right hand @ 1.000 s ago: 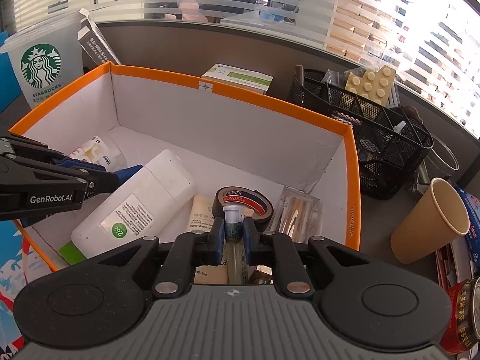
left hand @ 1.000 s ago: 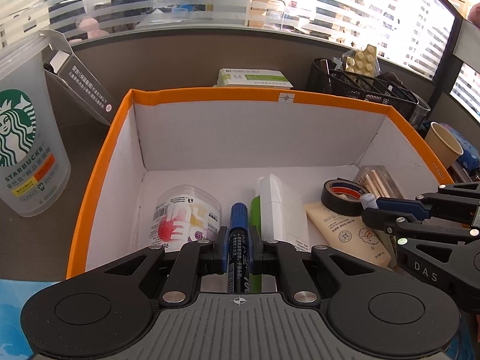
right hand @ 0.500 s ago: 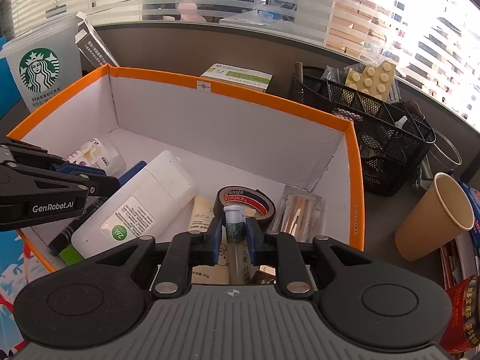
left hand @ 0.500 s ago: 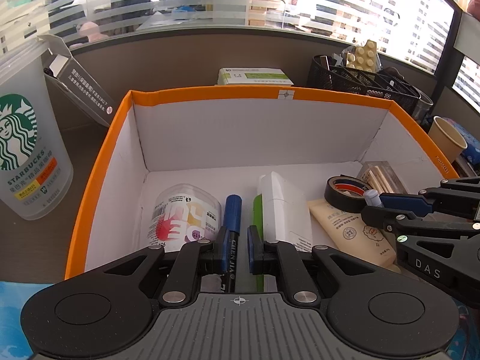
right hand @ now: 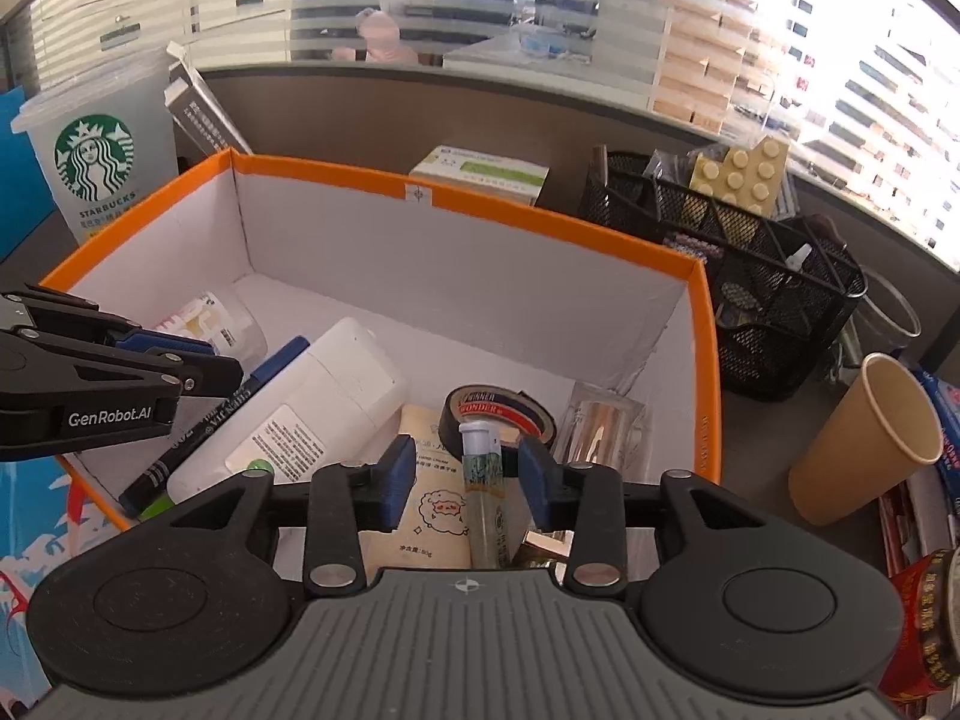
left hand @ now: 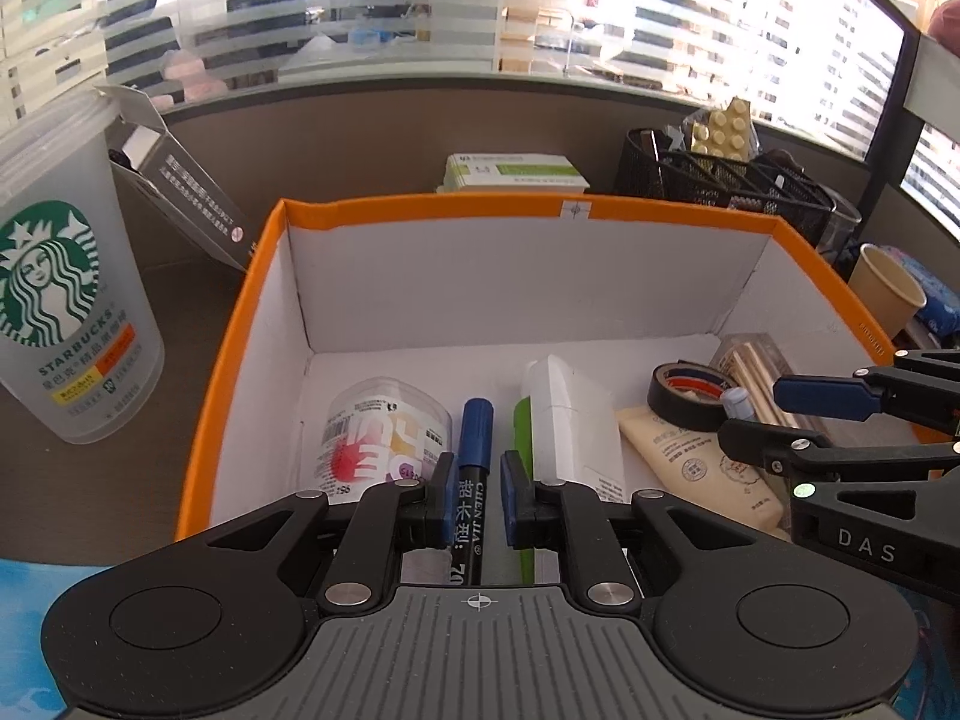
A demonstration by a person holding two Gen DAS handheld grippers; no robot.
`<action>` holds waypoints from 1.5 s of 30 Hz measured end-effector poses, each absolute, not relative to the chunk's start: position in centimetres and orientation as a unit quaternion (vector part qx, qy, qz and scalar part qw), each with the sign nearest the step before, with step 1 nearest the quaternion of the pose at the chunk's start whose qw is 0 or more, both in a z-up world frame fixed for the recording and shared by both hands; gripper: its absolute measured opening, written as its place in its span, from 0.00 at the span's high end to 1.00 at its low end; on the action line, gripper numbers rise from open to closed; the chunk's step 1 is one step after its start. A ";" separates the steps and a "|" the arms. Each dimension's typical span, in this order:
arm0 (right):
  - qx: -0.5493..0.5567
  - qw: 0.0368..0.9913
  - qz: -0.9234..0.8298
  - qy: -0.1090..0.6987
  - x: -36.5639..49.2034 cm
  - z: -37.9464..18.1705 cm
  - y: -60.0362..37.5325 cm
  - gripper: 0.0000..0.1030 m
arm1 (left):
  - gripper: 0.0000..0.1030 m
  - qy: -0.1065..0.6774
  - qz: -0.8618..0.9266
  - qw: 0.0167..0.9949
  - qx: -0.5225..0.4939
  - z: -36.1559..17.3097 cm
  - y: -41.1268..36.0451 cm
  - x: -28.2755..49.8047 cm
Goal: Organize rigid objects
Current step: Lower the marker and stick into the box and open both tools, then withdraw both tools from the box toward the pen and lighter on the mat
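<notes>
An orange-rimmed white box (left hand: 420, 204) (right hand: 540, 219) holds a round clear tub (left hand: 384, 432), a blue-capped black marker (left hand: 474, 462) (right hand: 198, 426), a white bottle (left hand: 570, 420) (right hand: 312, 408), a cream tube (left hand: 690, 462), a black tape roll (left hand: 690, 396) (right hand: 498, 414) and a clear case (right hand: 600, 426). My left gripper (left hand: 475, 501) is open over the near edge, the marker lying loose between its pads. My right gripper (right hand: 467, 480) is open, with a thin white-capped tube (right hand: 483, 480) lying loose between its fingers on the cream tube.
A Starbucks cup (left hand: 66, 306) and a tilted grey carton (left hand: 192, 192) stand left of the box. Behind it are a green-white packet (left hand: 516, 171) and a black mesh organizer (right hand: 732, 276). A paper cup (right hand: 864, 444) and a red can (right hand: 924, 618) stand to the right.
Both grippers opened. The left one let go of the marker and the right one let go of the thin tube; both objects now lie in the box. Both grippers drew back slightly.
</notes>
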State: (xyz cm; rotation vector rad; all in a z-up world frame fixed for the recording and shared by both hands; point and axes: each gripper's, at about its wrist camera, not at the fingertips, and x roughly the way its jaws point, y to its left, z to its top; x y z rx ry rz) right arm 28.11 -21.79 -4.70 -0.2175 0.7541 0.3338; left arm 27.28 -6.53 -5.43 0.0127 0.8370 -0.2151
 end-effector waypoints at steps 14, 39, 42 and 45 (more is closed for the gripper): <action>-0.094 0.928 0.148 0.328 25.7 -0.4 -22.8 0.53 | 0.43 0.345 -0.114 0.932 0.015 -0.2 -6.2 23.3; -0.086 0.956 0.120 0.252 15.7 2.7 -25.2 0.30 | 0.18 0.314 -0.162 0.935 0.023 0.9 -8.4 13.0; -0.087 0.957 0.119 0.250 14.8 2.5 -25.3 0.27 | 0.18 0.321 -0.166 0.932 0.027 0.2 -8.7 12.4; -0.092 0.958 0.113 0.246 13.8 2.3 -25.5 0.26 | 0.18 0.330 -0.168 0.929 0.022 -0.6 -8.9 11.6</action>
